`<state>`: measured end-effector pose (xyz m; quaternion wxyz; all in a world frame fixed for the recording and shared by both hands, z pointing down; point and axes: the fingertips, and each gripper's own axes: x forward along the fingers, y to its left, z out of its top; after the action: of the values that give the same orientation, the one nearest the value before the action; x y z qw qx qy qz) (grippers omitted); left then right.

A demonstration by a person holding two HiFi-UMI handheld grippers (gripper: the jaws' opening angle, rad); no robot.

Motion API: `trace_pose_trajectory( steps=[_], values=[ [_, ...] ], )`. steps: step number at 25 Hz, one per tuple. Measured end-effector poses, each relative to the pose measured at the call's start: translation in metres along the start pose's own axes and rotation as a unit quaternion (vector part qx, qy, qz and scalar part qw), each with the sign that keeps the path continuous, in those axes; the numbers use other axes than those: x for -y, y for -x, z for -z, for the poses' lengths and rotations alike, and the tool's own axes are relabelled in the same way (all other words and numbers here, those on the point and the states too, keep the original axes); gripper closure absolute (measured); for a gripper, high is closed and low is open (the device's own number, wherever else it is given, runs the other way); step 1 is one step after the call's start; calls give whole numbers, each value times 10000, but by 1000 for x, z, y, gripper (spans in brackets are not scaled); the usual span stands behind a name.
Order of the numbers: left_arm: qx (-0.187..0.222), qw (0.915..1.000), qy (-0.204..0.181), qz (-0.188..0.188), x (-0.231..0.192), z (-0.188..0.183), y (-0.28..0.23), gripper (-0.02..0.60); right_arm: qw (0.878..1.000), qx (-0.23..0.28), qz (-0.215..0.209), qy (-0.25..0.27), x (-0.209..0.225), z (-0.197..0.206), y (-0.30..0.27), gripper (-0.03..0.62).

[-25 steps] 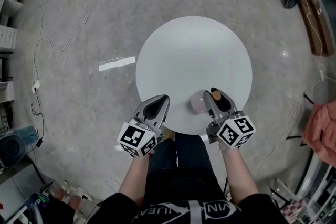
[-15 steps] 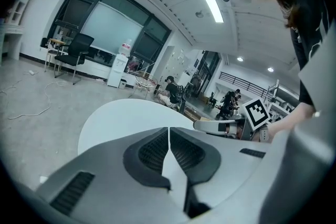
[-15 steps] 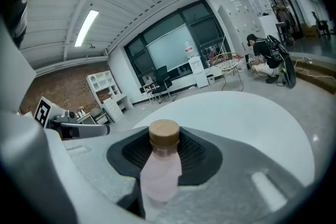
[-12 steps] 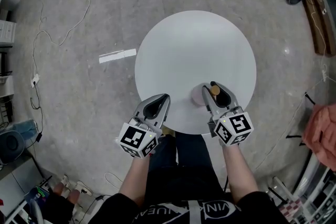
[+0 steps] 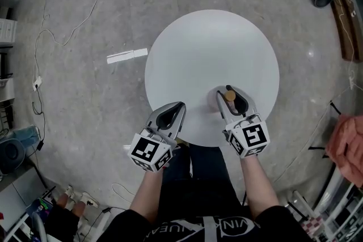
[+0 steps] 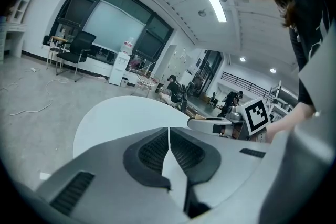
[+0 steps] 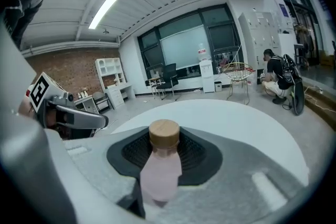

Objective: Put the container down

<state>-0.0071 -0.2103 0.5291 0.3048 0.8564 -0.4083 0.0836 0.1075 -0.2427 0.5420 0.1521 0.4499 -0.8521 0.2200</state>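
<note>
My right gripper (image 5: pixel 229 97) is shut on a pale pink bottle (image 7: pixel 160 173) with a round wooden cap (image 5: pixel 229 96), the container. The bottle stands upright between the dark ribbed pads (image 7: pixel 197 155), cap (image 7: pixel 164 132) uppermost. In the head view it is over the near right part of the round white table (image 5: pixel 210 48); whether its base touches the top is hidden by the gripper. My left gripper (image 5: pixel 177 105) hangs at the table's near left edge, jaws shut with nothing between them; in its own view the pads (image 6: pixel 157 149) meet in a thin line.
The table stands on a grey concrete floor with cables (image 5: pixel 62 3) and a strip of white tape (image 5: pixel 127 55). The person's legs (image 5: pixel 195 178) are right at the table's near edge. Chairs, shelves and other people are far off in the room.
The right gripper with the bottle has shifted a little to the right and farther onto the table. The left gripper has stayed about where it was.
</note>
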Motion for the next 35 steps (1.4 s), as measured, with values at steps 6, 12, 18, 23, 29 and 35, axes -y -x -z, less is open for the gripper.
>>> trace_pose_trajectory(
  steps=[6, 12, 18, 23, 29, 35],
  values=[
    [24, 10000, 48, -38, -3, -2, -3, 566, 9997, -17, -20, 249, -2, -3, -10, 464],
    [37, 10000, 60, -22, -1, -1, -2, 566, 9976, -25, -37, 690, -10, 0, -12, 463],
    [54, 10000, 57, -30, 0, 0, 0, 566, 9963, 46, -86, 849, -14, -1, -14, 462],
    [56, 10000, 45, -58, 3, 1, 6, 566, 9943, 2, -23, 1066, -18, 5, -8, 462],
    [70, 9999, 35, -99, 3, 6, 12, 566, 9935, 84, -13, 1138, -22, 5, -8, 462],
    [65, 9999, -1, -94, 4, 5, 18, 566, 9959, 125, -83, 894, -24, 5, -8, 448]
  ],
)
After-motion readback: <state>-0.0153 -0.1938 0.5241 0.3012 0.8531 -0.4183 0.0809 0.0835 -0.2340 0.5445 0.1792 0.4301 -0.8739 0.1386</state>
